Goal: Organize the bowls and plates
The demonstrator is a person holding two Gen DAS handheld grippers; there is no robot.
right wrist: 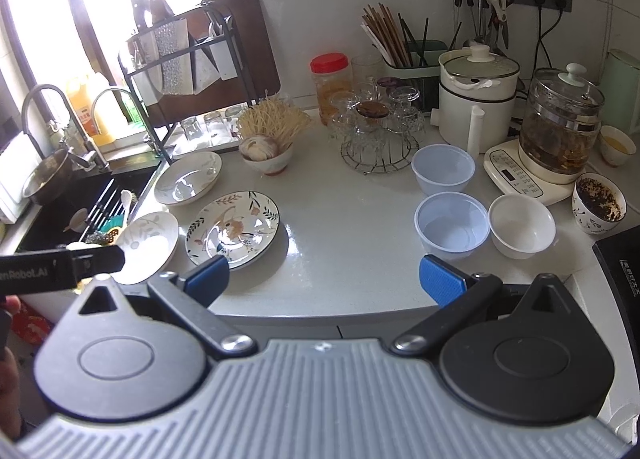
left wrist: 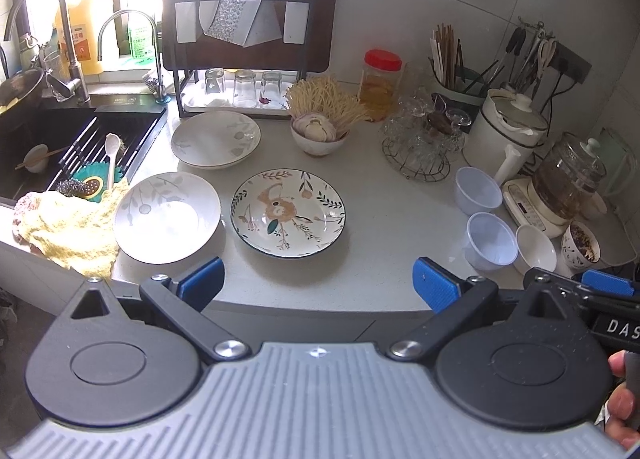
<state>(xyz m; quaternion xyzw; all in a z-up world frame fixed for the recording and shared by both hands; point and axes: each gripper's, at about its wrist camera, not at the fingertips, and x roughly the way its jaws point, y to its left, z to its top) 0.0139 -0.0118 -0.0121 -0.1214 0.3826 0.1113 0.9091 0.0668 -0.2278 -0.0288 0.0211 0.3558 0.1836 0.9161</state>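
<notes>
I held both claws back over the near edge of the table (left wrist: 380,219), the left claw (left wrist: 318,285) and the right claw (right wrist: 325,277) each spread wide and grasping nothing. By my judgement the sorting had not started: nothing was stacked. Nearest on the left lay a pale leaf-print plate (left wrist: 166,217), just beside the flowered plate (left wrist: 289,213), with a second pale plate (left wrist: 216,139) behind them near the sink. On the right two clear plastic bowls (right wrist: 452,225) sat one behind the other, a white bowl (right wrist: 522,225) just beside the nearer one. All were apart and still to be gathered. As for writing, I read "DAS" on the right claw's body in the left view and "nRobot.AI" on the left claw's in the right view; the bottle labels by the window were too blurred.
</notes>
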